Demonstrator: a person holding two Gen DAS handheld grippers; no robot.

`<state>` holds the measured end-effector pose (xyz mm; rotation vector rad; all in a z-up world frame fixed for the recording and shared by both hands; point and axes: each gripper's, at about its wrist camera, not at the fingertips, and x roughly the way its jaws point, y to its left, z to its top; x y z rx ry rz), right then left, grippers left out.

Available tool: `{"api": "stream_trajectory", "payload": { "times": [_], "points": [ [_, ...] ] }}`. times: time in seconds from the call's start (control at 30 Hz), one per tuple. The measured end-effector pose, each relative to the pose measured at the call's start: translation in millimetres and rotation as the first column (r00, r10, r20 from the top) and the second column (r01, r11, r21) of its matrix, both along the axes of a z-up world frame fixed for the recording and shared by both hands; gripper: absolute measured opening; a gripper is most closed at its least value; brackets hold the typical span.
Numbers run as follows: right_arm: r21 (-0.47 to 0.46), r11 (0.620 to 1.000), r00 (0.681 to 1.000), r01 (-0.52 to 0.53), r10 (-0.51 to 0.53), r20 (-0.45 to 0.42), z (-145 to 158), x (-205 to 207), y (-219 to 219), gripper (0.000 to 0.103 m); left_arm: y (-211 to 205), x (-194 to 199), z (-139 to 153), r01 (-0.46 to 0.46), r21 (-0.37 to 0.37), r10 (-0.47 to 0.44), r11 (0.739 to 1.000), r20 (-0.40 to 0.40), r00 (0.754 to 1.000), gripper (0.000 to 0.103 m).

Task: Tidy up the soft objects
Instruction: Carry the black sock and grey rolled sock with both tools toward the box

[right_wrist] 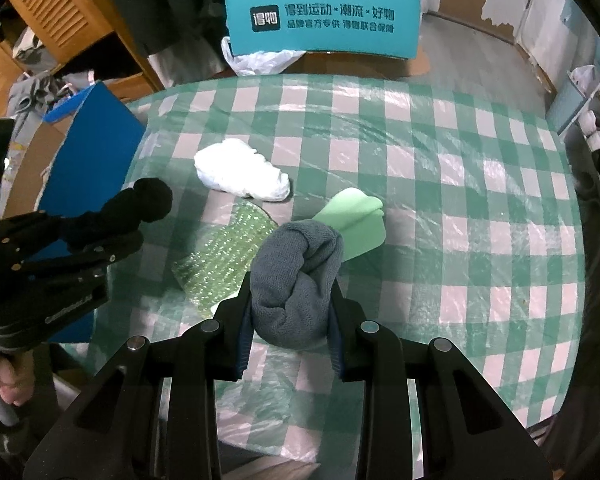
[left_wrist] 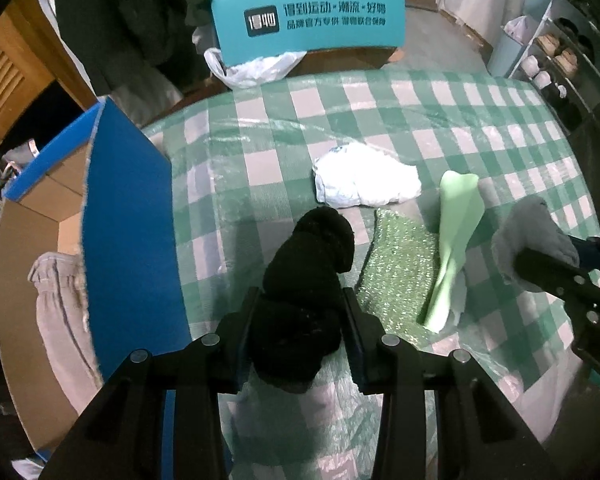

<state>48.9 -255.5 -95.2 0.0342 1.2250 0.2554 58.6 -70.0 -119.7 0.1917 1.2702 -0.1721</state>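
My left gripper (left_wrist: 300, 300) is shut on a rolled black sock (left_wrist: 308, 276) and holds it above the checked table, beside the blue box; it also shows in the right wrist view (right_wrist: 128, 216). My right gripper (right_wrist: 292, 292) is shut on a rolled grey sock (right_wrist: 296, 280), seen at the right in the left wrist view (left_wrist: 536, 240). On the table lie a crumpled white cloth (left_wrist: 364, 180) (right_wrist: 240, 176), a sparkly green scouring cloth (left_wrist: 400, 276) (right_wrist: 224, 260) and a pale green foam sheet (left_wrist: 456, 236) (right_wrist: 356, 220).
A blue cardboard box (left_wrist: 128, 240) (right_wrist: 88, 156) stands open at the table's left edge, with a grey-pink garment (left_wrist: 60, 320) inside. A teal chair back (left_wrist: 308, 20) (right_wrist: 324, 20) and a plastic bag (left_wrist: 256, 68) are beyond the green checked tablecloth (right_wrist: 460, 200). Shoe shelves (left_wrist: 560, 60) stand at the right.
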Motion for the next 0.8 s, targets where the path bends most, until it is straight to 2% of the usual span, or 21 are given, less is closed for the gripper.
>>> {"api": "stream_trajectory", "payload": {
  "times": [0.8],
  "points": [
    [0.017,0.996,0.991,-0.088,0.085,0.108,52.1,-15.1,45.7,0.029,36.2,-25.4,61.0,-0.02,-0.025,0.023,0.999,0.117,0.993,0.039]
  ]
}}
